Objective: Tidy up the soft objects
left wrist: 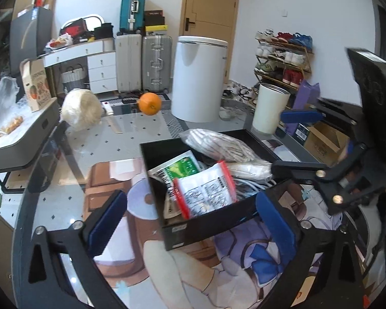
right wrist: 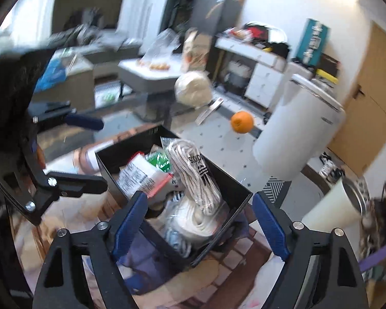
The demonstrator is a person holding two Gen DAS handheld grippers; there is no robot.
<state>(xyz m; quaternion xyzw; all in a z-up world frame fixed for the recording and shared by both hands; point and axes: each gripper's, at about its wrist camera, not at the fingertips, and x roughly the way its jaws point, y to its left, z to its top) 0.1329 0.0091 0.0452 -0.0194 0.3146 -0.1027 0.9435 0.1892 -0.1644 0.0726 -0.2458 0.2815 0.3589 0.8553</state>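
A black open box (left wrist: 213, 228) stands on the glass table and holds soft packets: a bag of white laces (left wrist: 218, 145), a red-edged clear packet (left wrist: 205, 190) and a green-labelled packet (left wrist: 181, 167). The box (right wrist: 226, 221) and the laces (right wrist: 193, 170) also show in the right wrist view. My left gripper (left wrist: 193, 224) is open and empty, its blue pads on either side of the box's near wall. My right gripper (right wrist: 200, 224) is open and empty, just in front of the box's near corner. A cream fluffy bundle (left wrist: 81, 113) lies farther back on the table.
An orange (left wrist: 149, 103), a knife (left wrist: 110, 118) and a white cup (left wrist: 270, 110) sit on the table. A grey raised shelf (left wrist: 23, 139) with a food bag stands at left. A white bin (left wrist: 198, 77) stands behind the table. A printed mat (left wrist: 193, 270) lies under the box.
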